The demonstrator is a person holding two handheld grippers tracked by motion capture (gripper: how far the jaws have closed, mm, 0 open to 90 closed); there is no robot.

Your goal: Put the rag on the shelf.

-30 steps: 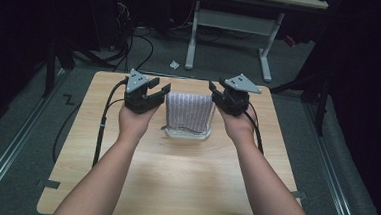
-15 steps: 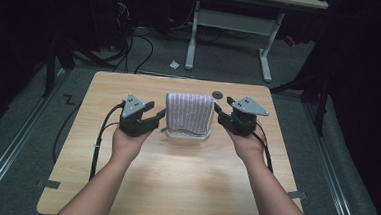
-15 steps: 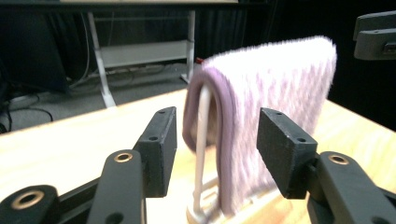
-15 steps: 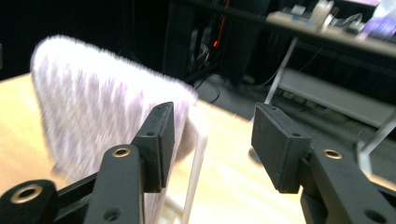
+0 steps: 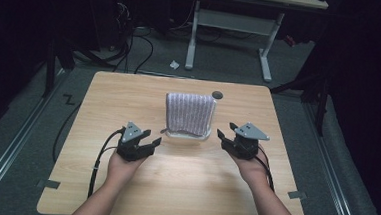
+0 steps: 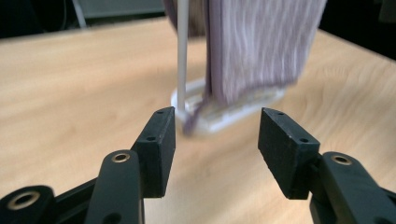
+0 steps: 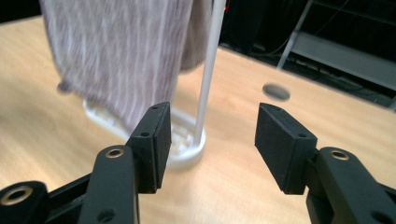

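1. Wooden bench [image 5: 129,98], light-grained, stood in a dark room with cables and a second desk frame behind it.
2. Towel [image 5: 190,113], lilac-grey and ribbed, hung folded over a small white rack [image 5: 187,135] near the middle of the bench, rather toward the far edge; its long axis ran across the bench, the cloth falling nearly to the rack's base.
3. Left claw [image 5: 151,144] sat low near the bench, to the left of the rack and nearer the person; jaws apart, having just been opening, nothing between them.
4. Right claw [image 5: 222,137] sat likewise to the right; jaws apart, just opened, empty.
5. Relation: the towel lay between the two claws and slightly beyond them; the right claw appeared marginally nearer.
6. Small dark disc [image 5: 217,94] lay beyond the rack.
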